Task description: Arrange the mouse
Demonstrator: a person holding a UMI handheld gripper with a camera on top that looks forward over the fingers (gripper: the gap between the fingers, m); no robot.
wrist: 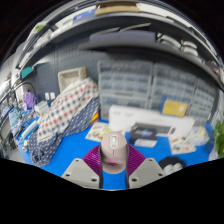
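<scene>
A blue-topped work table (70, 158) carries the items. Taking the long white rectangular machine (150, 124) at the table's far side as landmark: a checked red, white and blue cloth heap (60, 118) lies to its left, flat printed paper sheets (102, 131) lie just in front of its left end. Pale paper sheets (175, 163) lie on the blue surface in front of its right end.

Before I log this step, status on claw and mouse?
Claw shut on mouse, pink pads at both its sides. Mouse held above blue mat. White printer beyond; nothing close ahead.
</scene>
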